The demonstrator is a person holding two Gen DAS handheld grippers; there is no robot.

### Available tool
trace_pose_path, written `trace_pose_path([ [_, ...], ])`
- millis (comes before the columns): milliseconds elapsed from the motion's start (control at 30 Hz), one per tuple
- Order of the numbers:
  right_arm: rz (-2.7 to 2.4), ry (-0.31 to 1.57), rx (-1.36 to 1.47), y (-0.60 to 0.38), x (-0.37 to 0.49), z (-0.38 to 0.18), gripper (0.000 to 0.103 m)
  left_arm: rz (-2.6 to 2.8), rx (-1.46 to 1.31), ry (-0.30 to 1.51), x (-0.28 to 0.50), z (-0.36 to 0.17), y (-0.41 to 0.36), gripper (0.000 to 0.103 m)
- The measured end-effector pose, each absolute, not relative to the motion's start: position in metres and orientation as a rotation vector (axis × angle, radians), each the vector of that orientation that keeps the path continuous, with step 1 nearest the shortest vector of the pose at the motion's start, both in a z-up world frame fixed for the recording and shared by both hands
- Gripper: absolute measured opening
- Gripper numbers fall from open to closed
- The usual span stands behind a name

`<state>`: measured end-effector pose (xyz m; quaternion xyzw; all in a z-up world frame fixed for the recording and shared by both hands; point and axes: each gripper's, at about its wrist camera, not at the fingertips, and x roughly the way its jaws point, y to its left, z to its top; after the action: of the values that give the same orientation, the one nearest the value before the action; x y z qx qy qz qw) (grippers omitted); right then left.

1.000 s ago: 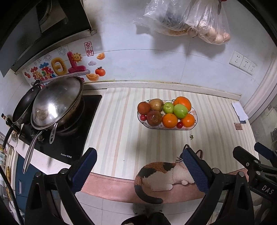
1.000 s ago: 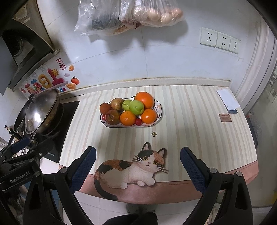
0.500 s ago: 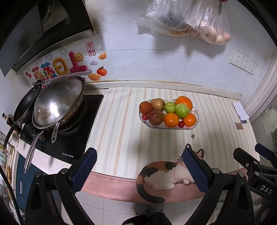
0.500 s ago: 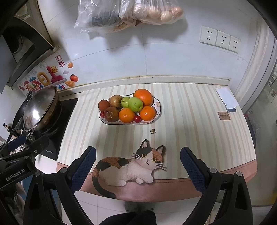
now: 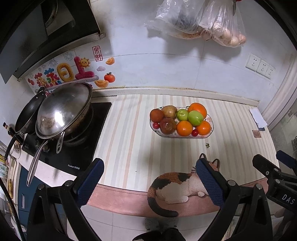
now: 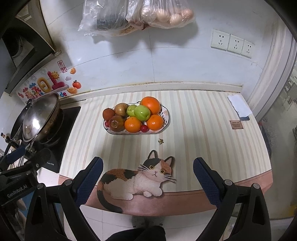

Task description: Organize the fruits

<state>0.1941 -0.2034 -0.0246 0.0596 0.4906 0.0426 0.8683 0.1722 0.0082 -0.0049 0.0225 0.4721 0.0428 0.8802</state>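
An oval patterned plate sits mid-counter on the striped mat, piled with oranges, green apples, brownish fruits and small red cherry tomatoes. My left gripper is open and empty, held back over the counter's front edge. My right gripper is open and empty, above the cat picture, well short of the plate.
A lidded steel wok and a black pan sit on the stove at left. A cat-shaped print lies on the mat's front edge. Plastic bags hang on the wall. A folded cloth lies at right.
Both grippers have drifted slightly; the plate sits a little further right in the left view and a little further left in the right view. Both stay open and empty.
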Motion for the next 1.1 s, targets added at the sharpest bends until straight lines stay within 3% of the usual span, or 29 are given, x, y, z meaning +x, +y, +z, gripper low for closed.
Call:
trace_pose_path([
  [1100,0.101,1.026,0.107,-0.192,0.195,-0.017,0.100,0.084,0.041,0.967,0.164,0.002,0.012,0.102],
])
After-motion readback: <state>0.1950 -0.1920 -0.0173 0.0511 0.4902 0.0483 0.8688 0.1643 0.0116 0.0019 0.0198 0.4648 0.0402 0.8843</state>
